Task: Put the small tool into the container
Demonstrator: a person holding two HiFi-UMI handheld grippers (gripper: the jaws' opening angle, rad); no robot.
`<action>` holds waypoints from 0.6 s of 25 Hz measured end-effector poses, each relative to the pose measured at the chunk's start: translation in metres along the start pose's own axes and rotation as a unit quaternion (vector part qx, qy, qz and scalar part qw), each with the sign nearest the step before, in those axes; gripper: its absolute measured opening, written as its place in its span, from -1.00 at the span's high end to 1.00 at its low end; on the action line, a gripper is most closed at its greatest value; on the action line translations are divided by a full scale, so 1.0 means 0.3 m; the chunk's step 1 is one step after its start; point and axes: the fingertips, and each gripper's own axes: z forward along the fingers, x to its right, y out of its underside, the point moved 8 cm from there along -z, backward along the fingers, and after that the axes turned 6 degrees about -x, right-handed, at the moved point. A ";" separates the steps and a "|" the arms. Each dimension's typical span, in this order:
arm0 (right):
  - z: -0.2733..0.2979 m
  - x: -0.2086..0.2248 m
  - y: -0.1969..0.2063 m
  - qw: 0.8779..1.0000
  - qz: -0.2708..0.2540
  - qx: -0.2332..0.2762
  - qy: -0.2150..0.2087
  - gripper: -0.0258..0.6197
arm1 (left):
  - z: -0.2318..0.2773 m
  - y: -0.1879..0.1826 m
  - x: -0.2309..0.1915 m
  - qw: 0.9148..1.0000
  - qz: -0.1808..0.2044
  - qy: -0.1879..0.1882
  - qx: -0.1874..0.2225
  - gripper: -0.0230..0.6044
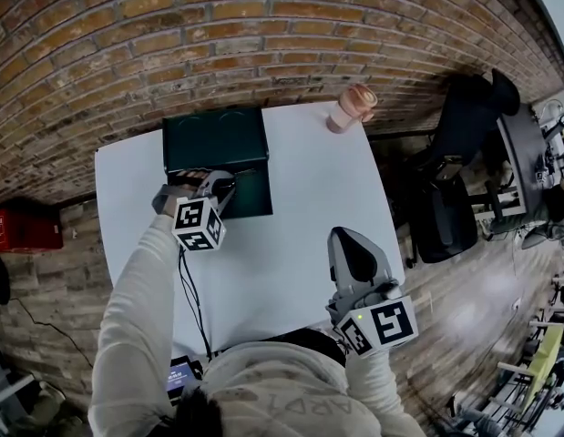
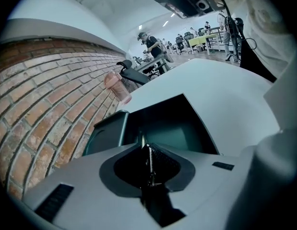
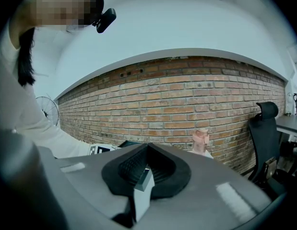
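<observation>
My left gripper [image 1: 218, 186] hangs over the near left part of the dark green container [image 1: 229, 137] on the far left of the white table [image 1: 300, 198]. Its jaws stand slightly apart, with the small tool [image 2: 149, 163], a thin metal sliver, between the pads. My right gripper [image 3: 147, 169], near right, is closed on a pale block [image 3: 141, 195].

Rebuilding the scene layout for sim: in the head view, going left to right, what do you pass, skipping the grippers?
red case → dark green container → pink cup → black office chair
</observation>
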 end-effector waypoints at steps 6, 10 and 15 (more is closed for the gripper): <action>-0.017 0.002 0.002 1.000 0.002 -0.002 0.007 0.89 | 0.008 0.002 0.008 1.000 -0.017 0.019 -0.004 0.55; -0.024 -0.006 -0.004 1.000 0.000 0.000 0.006 0.89 | -0.006 0.010 0.012 0.999 -0.025 0.033 -0.001 0.46; -0.036 -0.008 -0.009 1.000 0.003 0.006 -0.002 0.89 | -0.050 0.004 0.004 0.997 -0.060 0.034 0.016 0.42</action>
